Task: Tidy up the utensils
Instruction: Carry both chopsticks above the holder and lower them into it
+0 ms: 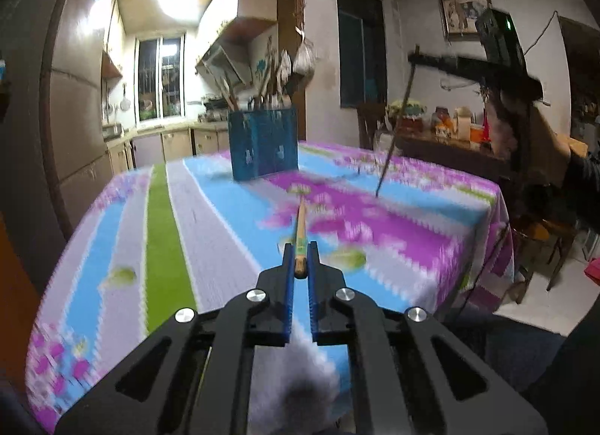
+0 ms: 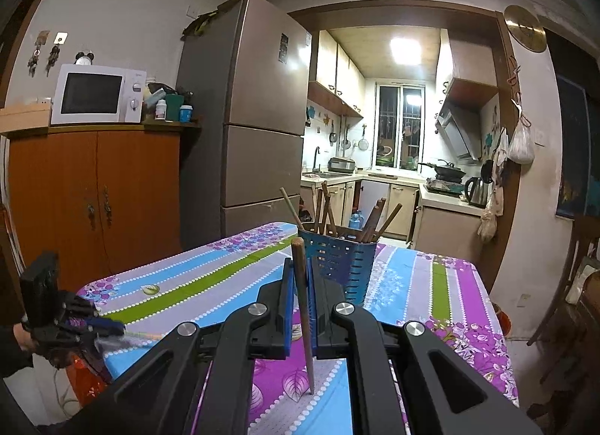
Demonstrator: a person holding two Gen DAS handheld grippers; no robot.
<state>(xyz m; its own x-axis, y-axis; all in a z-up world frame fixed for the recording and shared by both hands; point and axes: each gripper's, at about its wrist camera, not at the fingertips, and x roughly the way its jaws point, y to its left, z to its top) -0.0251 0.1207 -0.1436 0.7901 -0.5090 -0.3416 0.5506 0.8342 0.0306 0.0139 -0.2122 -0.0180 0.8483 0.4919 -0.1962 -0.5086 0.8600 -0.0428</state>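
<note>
Your left tongs [image 1: 300,255] are clamped on a chopstick [image 1: 300,232] – its long axis runs straight ahead of the tips, low over the striped surface [image 1: 165,232]. Beyond it stands the blue holder [image 1: 262,146], full of chopsticks. Your right tongs [image 2: 300,266] pinch a second chopstick [image 2: 303,307] nearly upright – thin end down, just above the cloth, the holder just ahead and to the right.

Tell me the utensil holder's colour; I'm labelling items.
Blue, with slotted sides; the utensil holder shows best in the right wrist view.
</note>
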